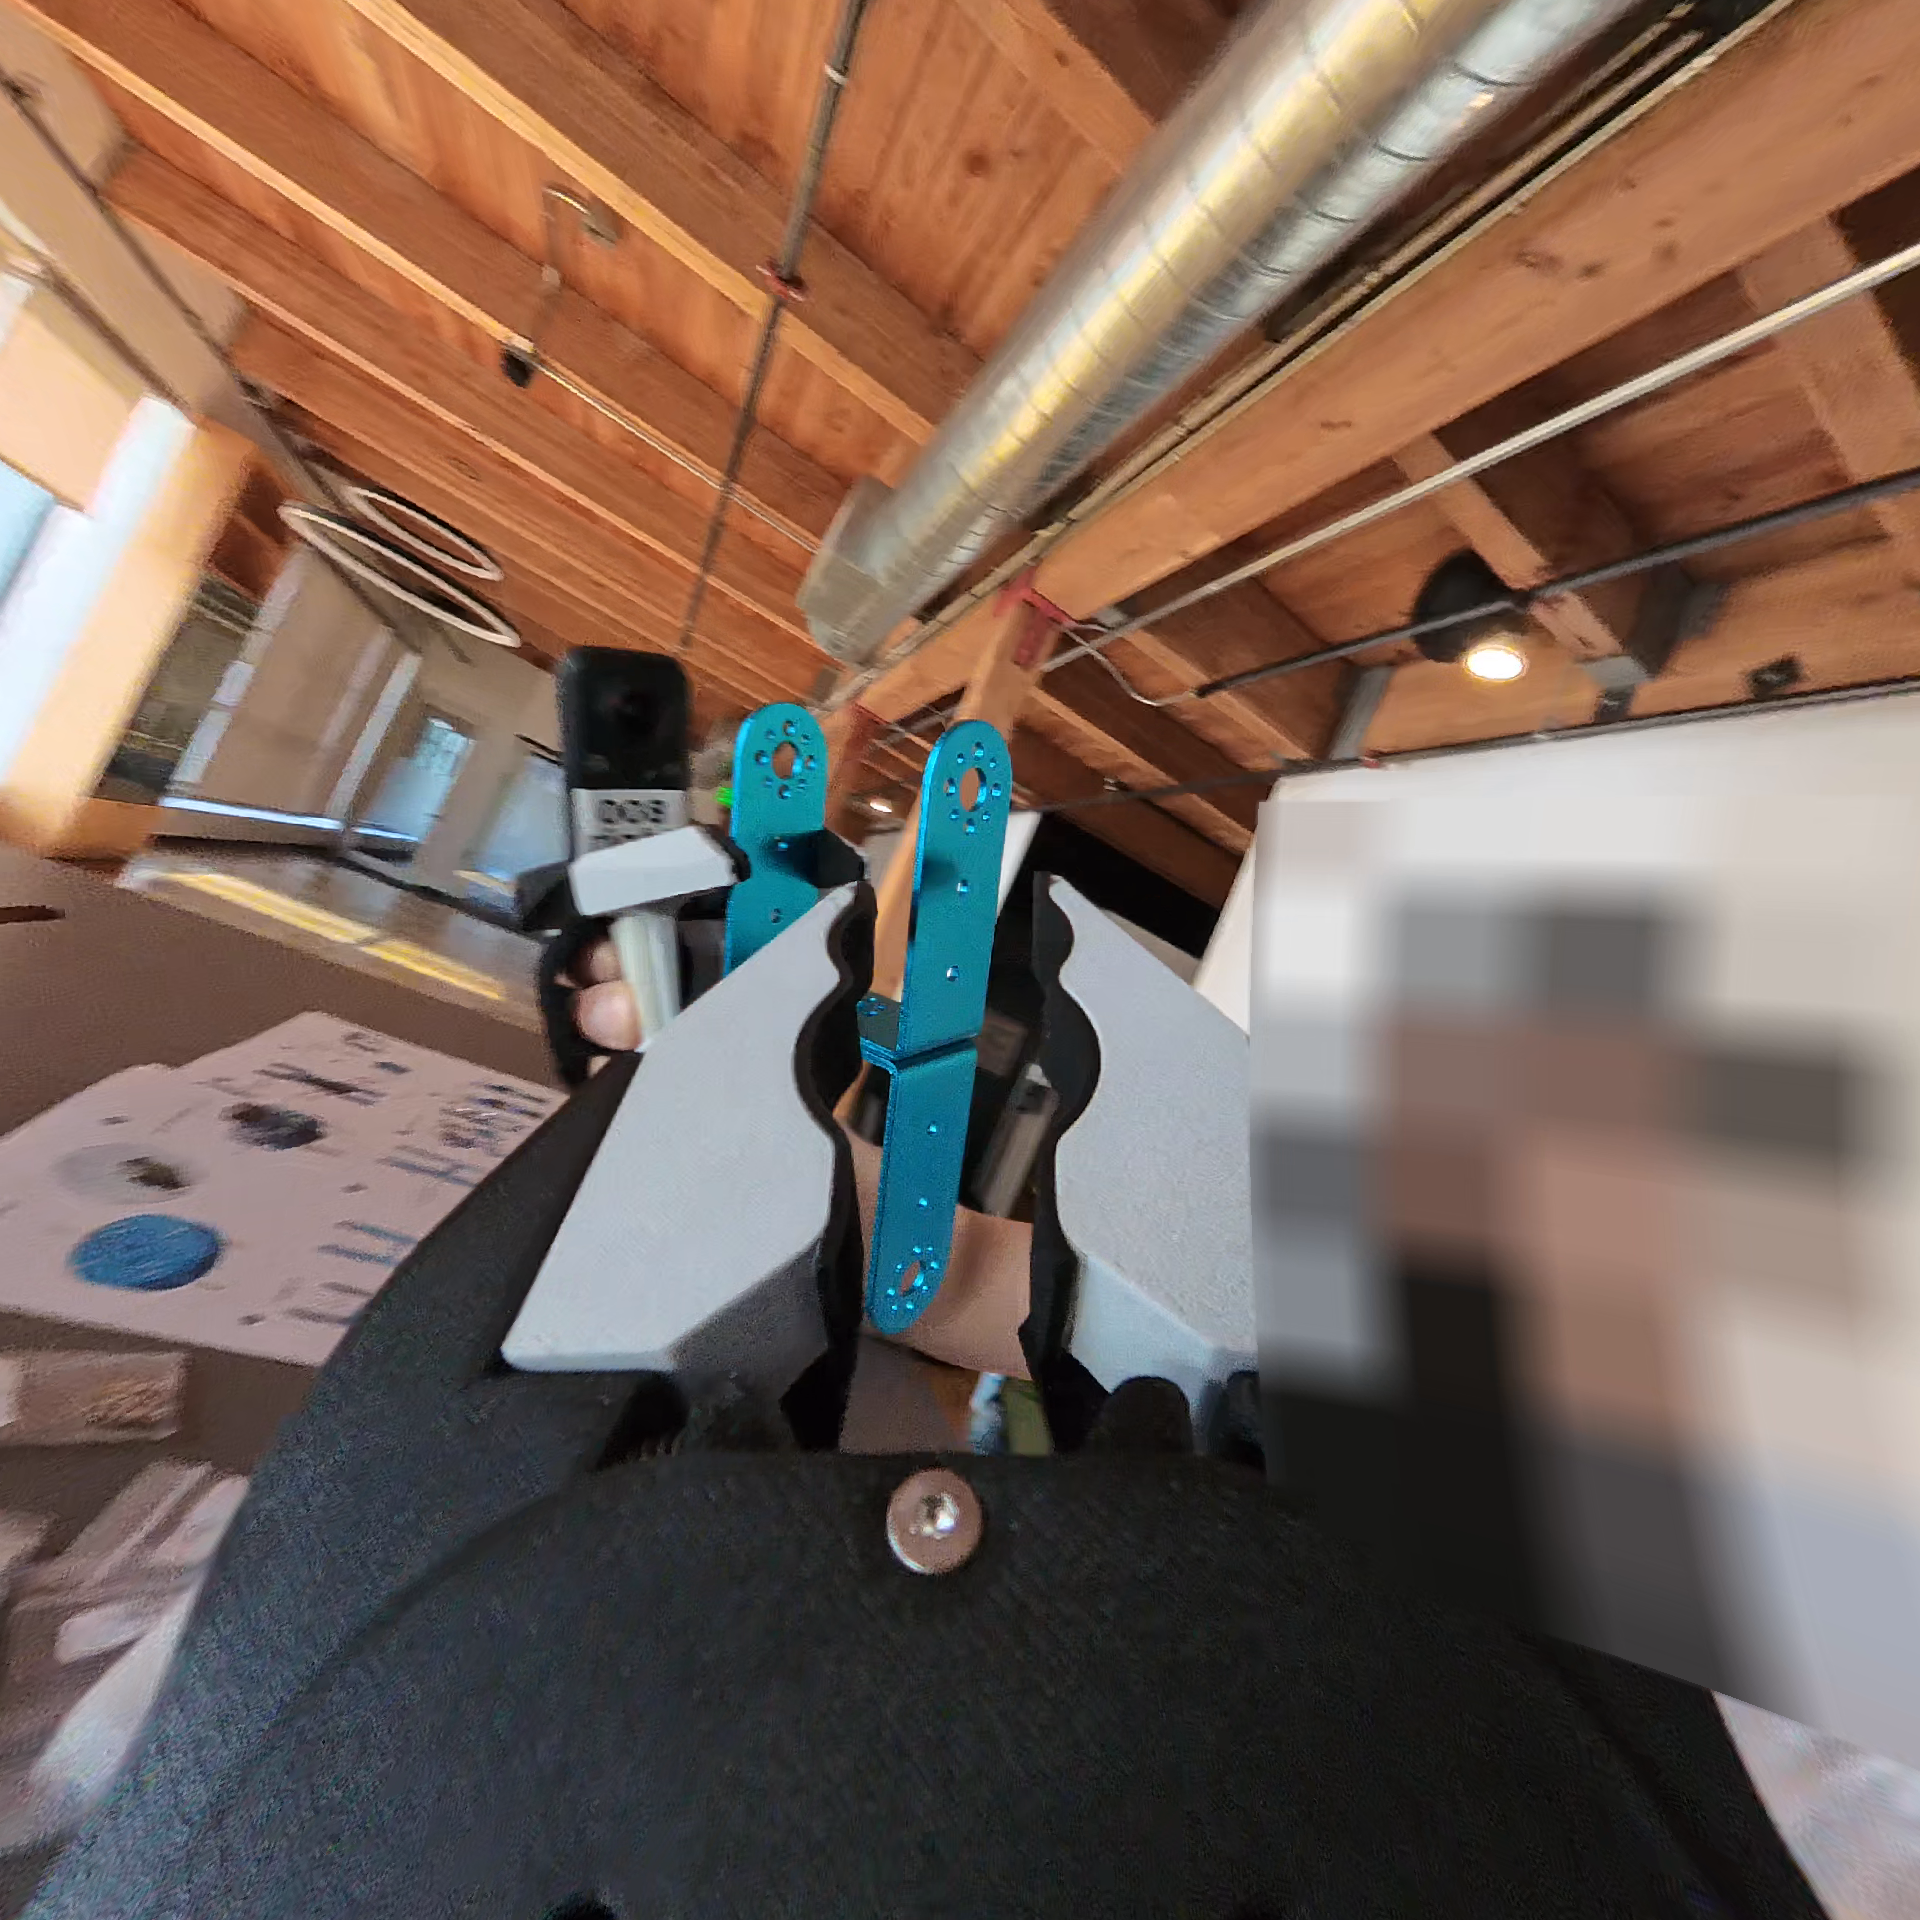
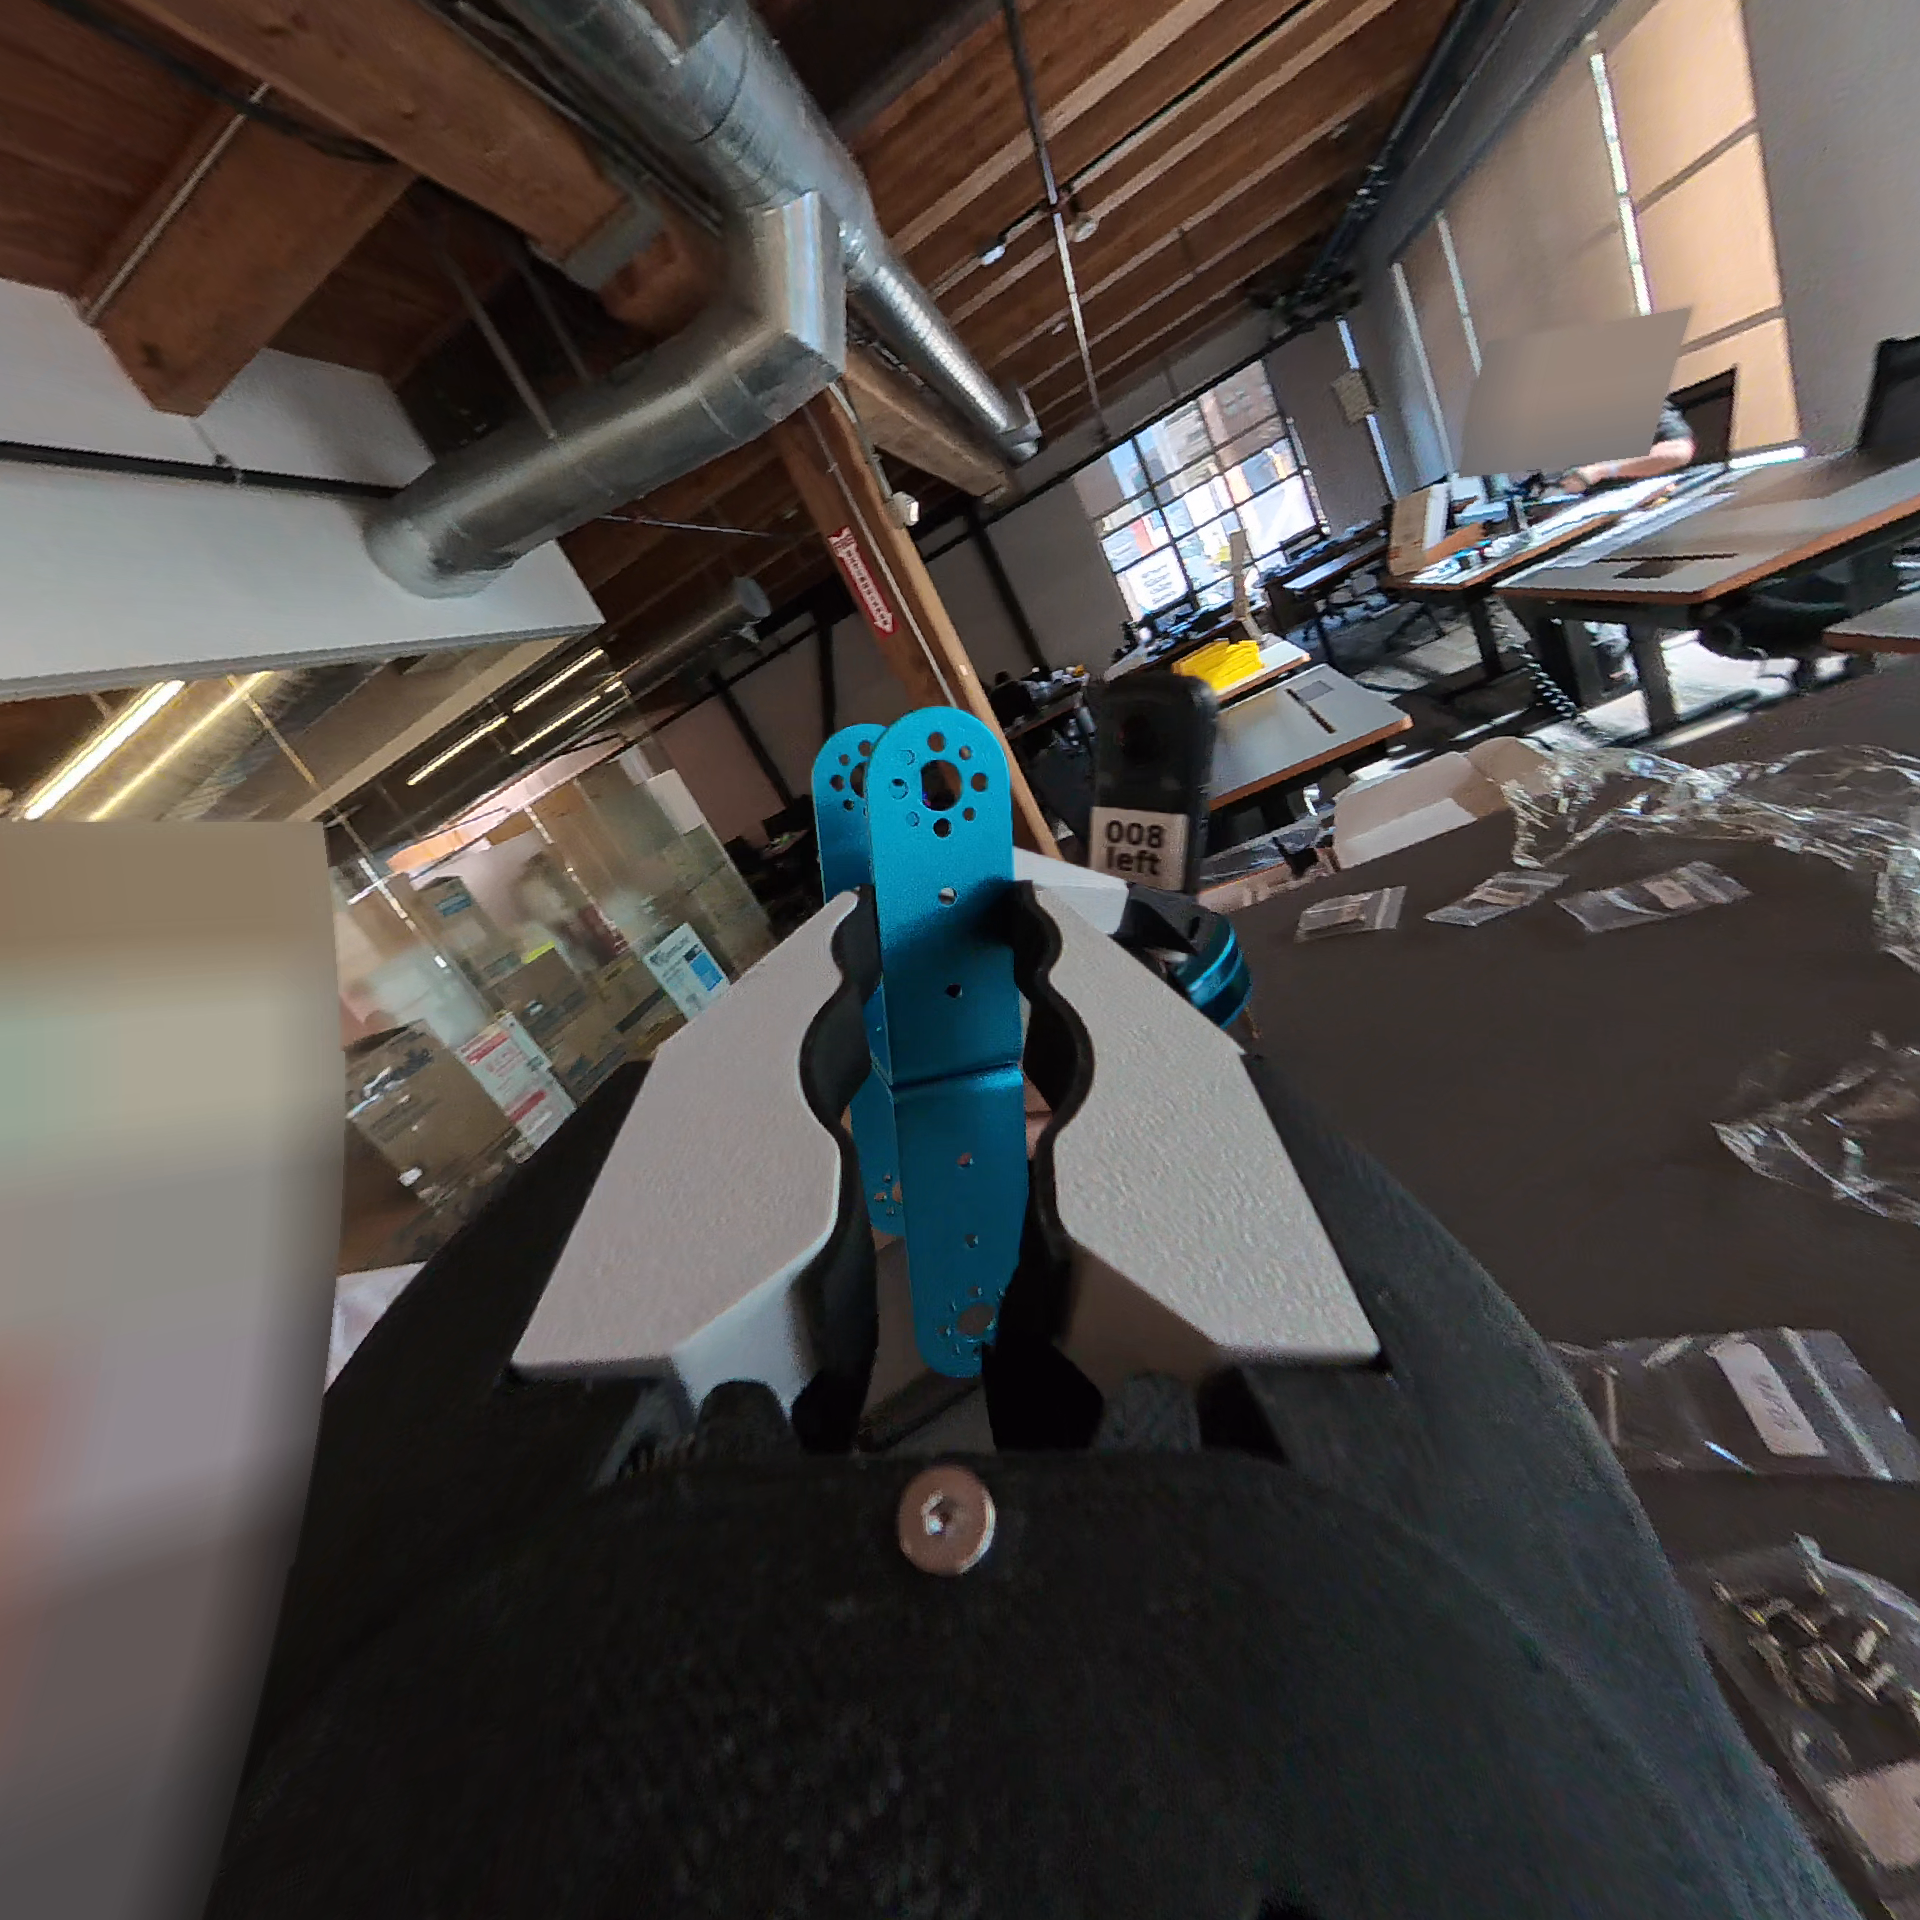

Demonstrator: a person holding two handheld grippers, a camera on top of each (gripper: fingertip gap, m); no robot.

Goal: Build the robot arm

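A blue metal bracket with two parallel perforated strips and round holed ends is held up in the air. My right gripper is shut on the bracket, its black pads pressing the edges of the near strip. The second strip shows just behind. My left gripper is open, its fingers on either side of one strip with gaps on both sides. The other strip stands beyond my left finger, next to the right gripper's white finger. Both grippers point upward.
A dark table at the right carries clear plastic bags of small parts and crumpled film. A white printed sheet lies at lower left. Wooden beams and a metal duct run overhead. Desks stand far right.
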